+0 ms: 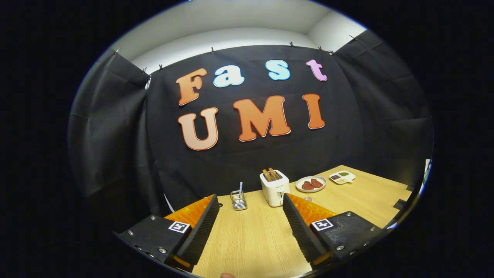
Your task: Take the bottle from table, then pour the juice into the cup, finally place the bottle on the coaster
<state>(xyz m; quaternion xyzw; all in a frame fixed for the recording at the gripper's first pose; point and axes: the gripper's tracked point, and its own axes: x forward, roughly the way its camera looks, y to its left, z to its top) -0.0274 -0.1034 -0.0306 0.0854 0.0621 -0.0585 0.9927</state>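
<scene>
Gripper (251,227): my hand-held tool hangs above the pale wooden table (251,243), its two ribbed fingers spread wide apart with only bare tabletop between them.
Ahead of the fingers: a small wire rack with a striped straw (239,199) and a white toaster with two slices of toast in it (274,187) stand just beyond the fingertips.
Farther off: beyond the toaster lie a round plate with reddish pieces (310,183) and a small white divided dish (342,177).
Task things: I cannot make out the bottle, cup or coaster; a small pale glint just beside the inner tip of my right-hand finger is too small to name.
Bearing: which way the bottle lies from my fingers, and how its long axis runs, I cannot judge from this angle, so I cannot tell the stage.
</scene>
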